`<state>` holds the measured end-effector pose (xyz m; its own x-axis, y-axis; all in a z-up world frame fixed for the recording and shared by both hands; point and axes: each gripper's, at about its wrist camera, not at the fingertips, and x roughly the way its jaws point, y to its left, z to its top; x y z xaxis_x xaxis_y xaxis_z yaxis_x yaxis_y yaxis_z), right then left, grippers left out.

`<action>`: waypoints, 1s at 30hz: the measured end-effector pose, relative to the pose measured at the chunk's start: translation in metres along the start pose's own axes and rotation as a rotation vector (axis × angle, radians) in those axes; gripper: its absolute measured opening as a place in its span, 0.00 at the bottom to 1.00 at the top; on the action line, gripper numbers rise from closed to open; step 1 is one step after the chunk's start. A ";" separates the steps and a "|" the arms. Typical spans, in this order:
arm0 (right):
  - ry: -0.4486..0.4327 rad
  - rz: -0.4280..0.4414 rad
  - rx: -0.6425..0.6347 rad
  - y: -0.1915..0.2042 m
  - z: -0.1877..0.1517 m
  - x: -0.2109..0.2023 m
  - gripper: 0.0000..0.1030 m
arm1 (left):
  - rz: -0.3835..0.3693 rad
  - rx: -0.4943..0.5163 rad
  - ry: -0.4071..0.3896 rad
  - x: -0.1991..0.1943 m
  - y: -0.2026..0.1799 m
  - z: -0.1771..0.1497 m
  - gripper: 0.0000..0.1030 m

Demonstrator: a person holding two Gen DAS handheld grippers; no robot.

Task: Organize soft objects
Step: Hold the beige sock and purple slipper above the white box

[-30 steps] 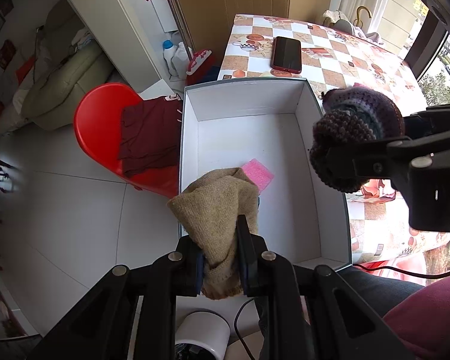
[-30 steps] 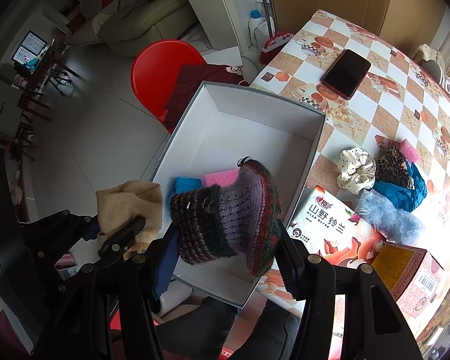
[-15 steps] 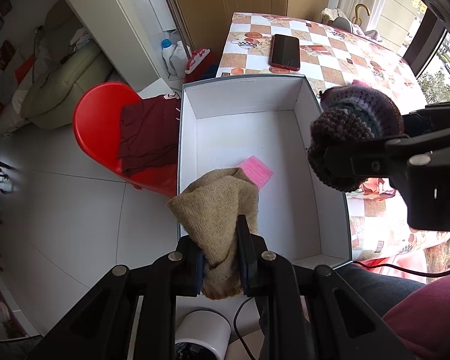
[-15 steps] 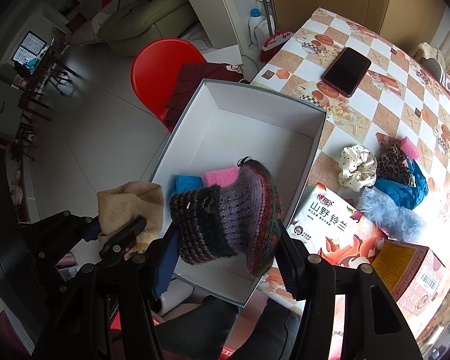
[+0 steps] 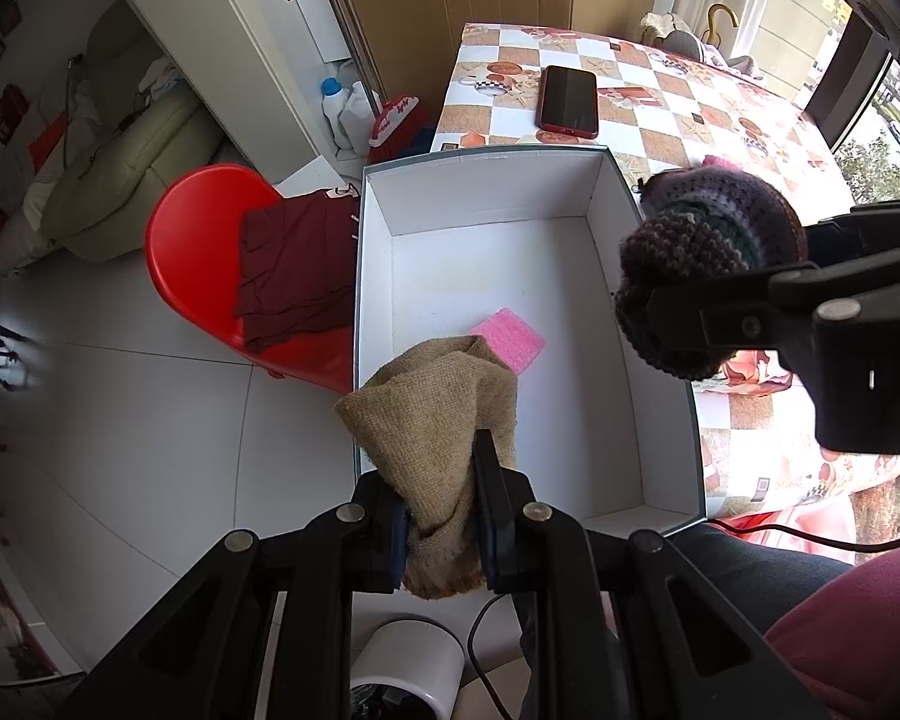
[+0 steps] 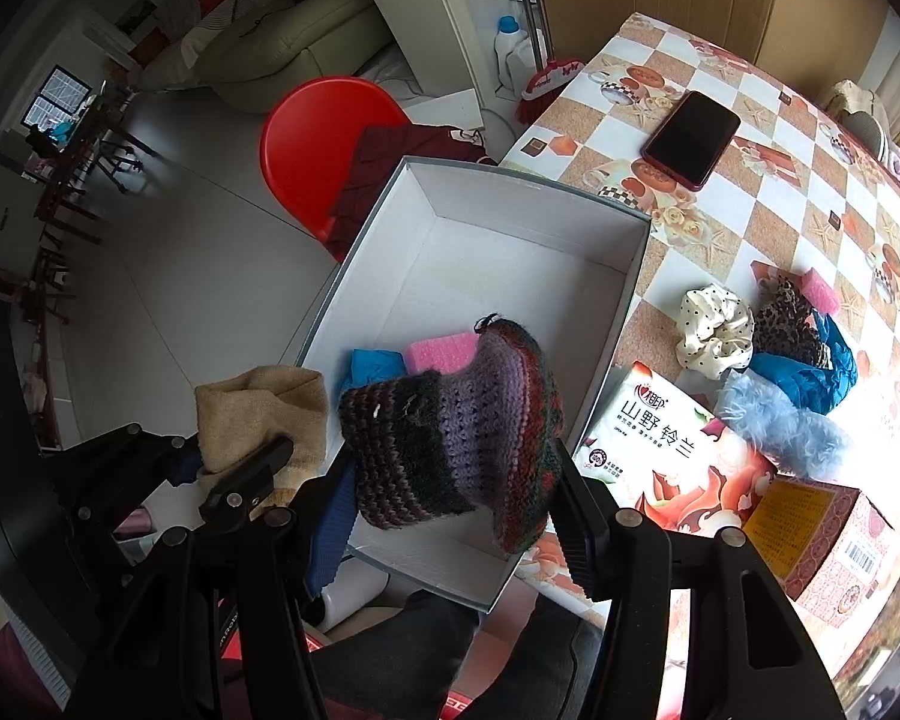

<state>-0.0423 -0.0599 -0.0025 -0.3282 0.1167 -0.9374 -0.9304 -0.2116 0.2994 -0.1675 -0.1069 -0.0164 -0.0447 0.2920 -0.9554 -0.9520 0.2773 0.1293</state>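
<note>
My left gripper (image 5: 441,504) is pinched tight on a tan knitted cloth (image 5: 435,414), the fingers pressed into its lower folds while the rest of it bunches up and forward past the tips. My right gripper (image 6: 456,474) is clamped on a striped knitted hat (image 6: 450,426) in purple, dark green and red, which fills the space between the fingers and bulges out ahead of them. Just beyond and below both tools sits the white box (image 5: 660,360), open at the top; the cloth hangs over its near left corner and the hat hangs over its near right wall. Inside the box, just ahead of my left fingertips, lies a pink sponge (image 5: 508,340), and from the right wrist camera a blue cloth (image 6: 377,367) shows touching that sponge, right in front of the hat. Off to the right of my right gripper, on the checkered table (image 6: 768,180), lie a spotted white scrunchie (image 6: 714,336), a leopard-print scrunchie (image 6: 789,327), a crumpled teal cloth (image 6: 810,381) and a fluffy pale blue piece (image 6: 780,423), close together. A tissue pack (image 6: 672,450) lies just beside the box's right wall.
</note>
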 end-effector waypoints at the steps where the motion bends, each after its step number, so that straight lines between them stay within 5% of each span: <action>1: 0.001 0.000 0.001 0.000 0.000 0.000 0.58 | 0.000 0.000 0.001 0.000 0.000 0.000 0.20; 30: 0.012 0.001 0.020 -0.005 -0.005 0.001 0.58 | -0.009 -0.004 0.036 0.010 -0.002 0.000 0.20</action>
<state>-0.0366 -0.0639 -0.0056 -0.3272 0.1044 -0.9392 -0.9332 -0.1921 0.3038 -0.1662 -0.1050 -0.0266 -0.0467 0.2563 -0.9655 -0.9538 0.2758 0.1194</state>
